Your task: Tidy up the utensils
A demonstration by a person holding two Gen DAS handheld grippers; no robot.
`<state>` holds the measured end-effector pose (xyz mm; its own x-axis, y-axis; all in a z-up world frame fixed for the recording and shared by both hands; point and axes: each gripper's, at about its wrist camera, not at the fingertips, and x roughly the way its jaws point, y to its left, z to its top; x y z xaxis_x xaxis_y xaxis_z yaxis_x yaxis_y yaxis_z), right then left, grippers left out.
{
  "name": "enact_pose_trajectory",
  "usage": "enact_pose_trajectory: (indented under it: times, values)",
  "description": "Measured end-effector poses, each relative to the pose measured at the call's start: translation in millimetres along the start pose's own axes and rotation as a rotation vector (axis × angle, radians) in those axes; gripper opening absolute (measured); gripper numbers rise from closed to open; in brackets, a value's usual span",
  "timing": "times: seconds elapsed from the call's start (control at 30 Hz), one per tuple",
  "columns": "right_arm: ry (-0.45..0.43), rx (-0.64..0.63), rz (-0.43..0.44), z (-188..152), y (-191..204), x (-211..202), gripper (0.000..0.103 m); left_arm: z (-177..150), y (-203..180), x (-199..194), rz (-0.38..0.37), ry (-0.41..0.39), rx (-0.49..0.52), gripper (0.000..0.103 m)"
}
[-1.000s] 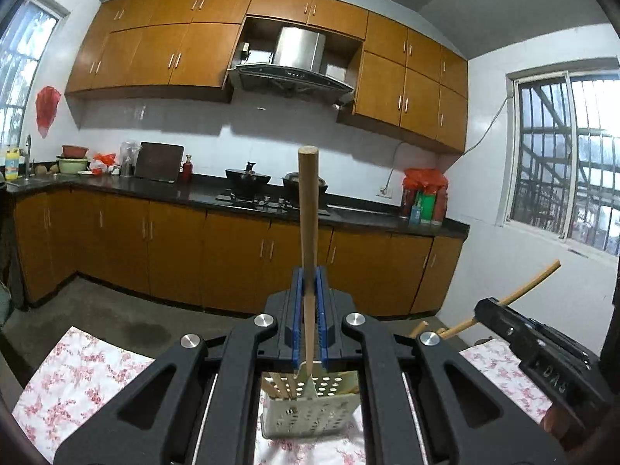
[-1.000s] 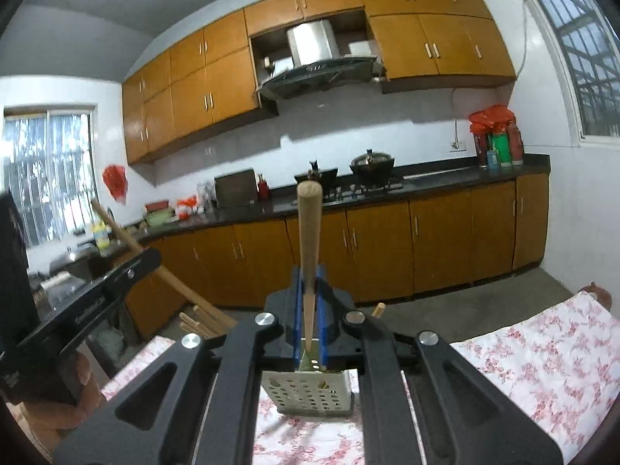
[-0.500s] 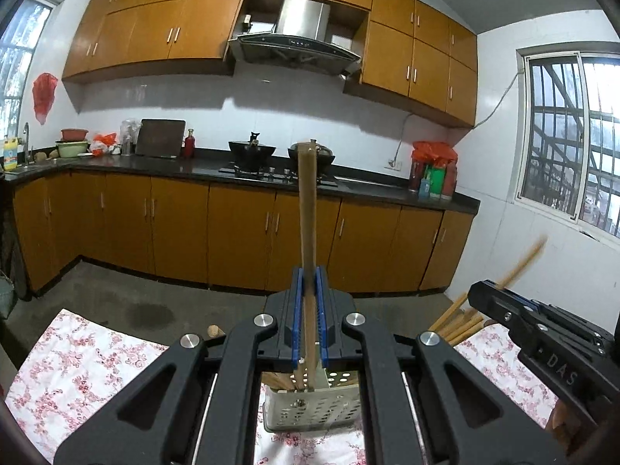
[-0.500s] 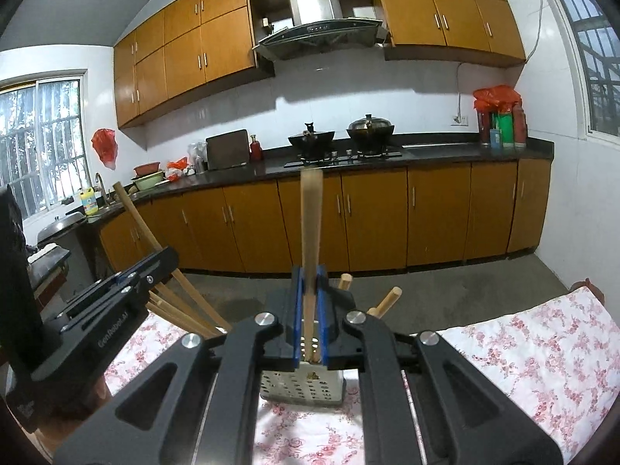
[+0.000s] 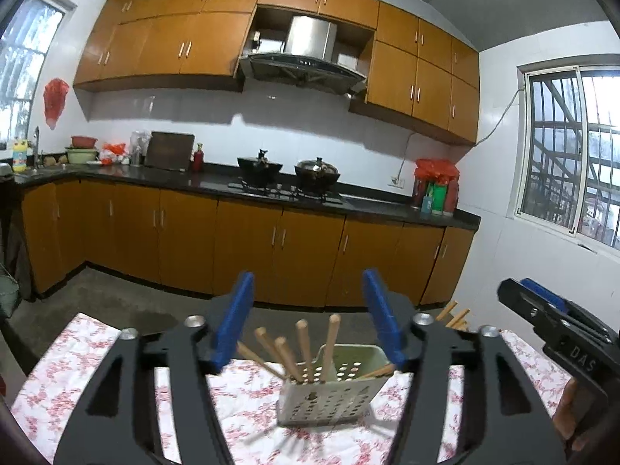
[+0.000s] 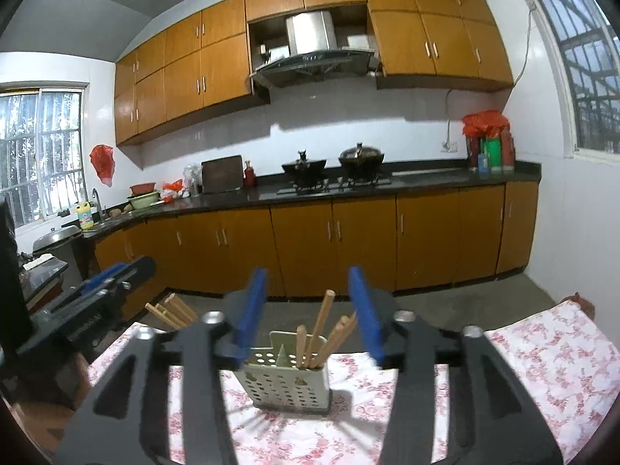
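Observation:
A pale perforated utensil holder (image 5: 329, 399) stands on the floral tablecloth (image 5: 66, 364). Several wooden sticks (image 5: 302, 348) stand in it. My left gripper (image 5: 308, 317) is open and empty, just above and behind the holder. In the right wrist view the holder (image 6: 288, 381) holds several wooden sticks (image 6: 319, 325). My right gripper (image 6: 308, 310) is open and empty above it. Each gripper shows at the other view's edge: the right one (image 5: 562, 329), the left one (image 6: 89, 302).
More wooden sticks (image 6: 170, 310) lie at the far table edge behind the left gripper, also seen in the left wrist view (image 5: 453, 316). Kitchen cabinets (image 5: 248, 248) and a counter with pots (image 5: 286, 172) lie beyond the table.
Both grippers were shut on an upright wooden stick each. Both have opened now, and the sticks stand in the holder. Both grippers have risen slightly.

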<state>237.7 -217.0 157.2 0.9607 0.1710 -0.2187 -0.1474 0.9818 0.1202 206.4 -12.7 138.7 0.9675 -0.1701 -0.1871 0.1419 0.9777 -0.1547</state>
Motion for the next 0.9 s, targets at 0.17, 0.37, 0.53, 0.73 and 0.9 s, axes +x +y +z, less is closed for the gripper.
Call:
enact_pose_trajectory:
  times: [0.17,0.37,0.53,0.73,0.9]
  values:
    - [-0.034,0.003,-0.028,-19,-3,-33,0.09,-13,6,-40,0.058,-0.039,0.045,0.099]
    - [-0.038,-0.038,-0.092,-53,5,-68,0.099,-38,8,-68,0.131,-0.009,0.082,0.101]
    - [-0.004,-0.053,-0.11,-84,11,-89,0.099,-66,9,-86,0.159,0.027,0.114,0.101]
    - [-0.002,-0.1,-0.16,-114,20,-103,0.099,-89,5,-101,0.18,0.058,0.156,0.101]
    - [0.054,-0.079,-0.129,-135,21,-108,0.099,-103,5,-109,0.192,0.063,0.164,0.101]
